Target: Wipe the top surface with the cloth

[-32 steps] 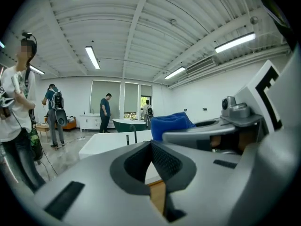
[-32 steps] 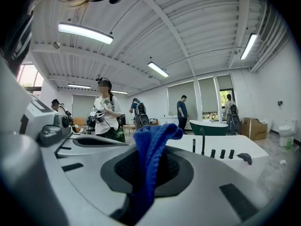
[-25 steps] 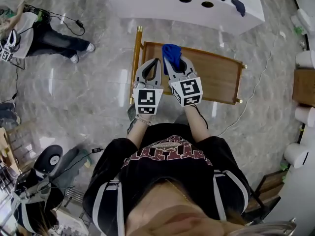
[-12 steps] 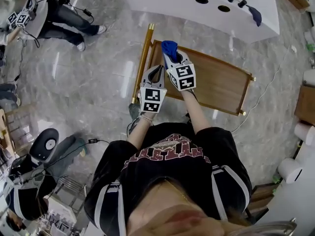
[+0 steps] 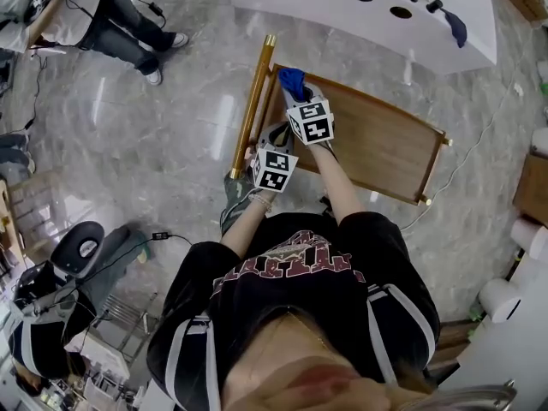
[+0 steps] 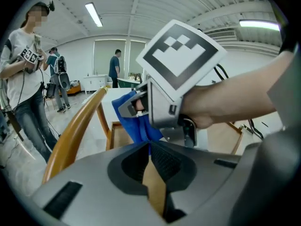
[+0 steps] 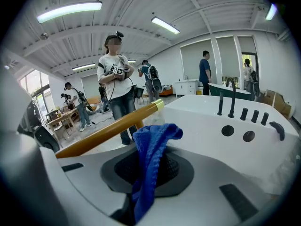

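Note:
A wooden cart top (image 5: 385, 144) with a raised rim lies ahead of me, its gold handle bar (image 5: 253, 101) along the left end. My right gripper (image 5: 297, 91) is at the top's far-left corner, shut on a blue cloth (image 5: 291, 79) that bunches out past its tips. In the right gripper view the cloth (image 7: 150, 159) hangs clamped between the jaws, beside the handle bar (image 7: 108, 131). My left gripper (image 5: 276, 131) sits nearer me by the left edge, shut with nothing in it. The left gripper view shows the closed tips (image 6: 149, 144) just behind the cloth (image 6: 129, 114).
A white tub unit (image 5: 342, 15) with black fittings stands beyond the cart, a dark cloth (image 5: 456, 26) on its right end. A person (image 5: 128, 15) stands at the upper left on the marble floor. Cables and a chair (image 5: 81, 251) lie at the left.
My right gripper has carried the cloth farther away, toward the cart's far-left corner. The left gripper has stayed near the left edge, now behind the right one.

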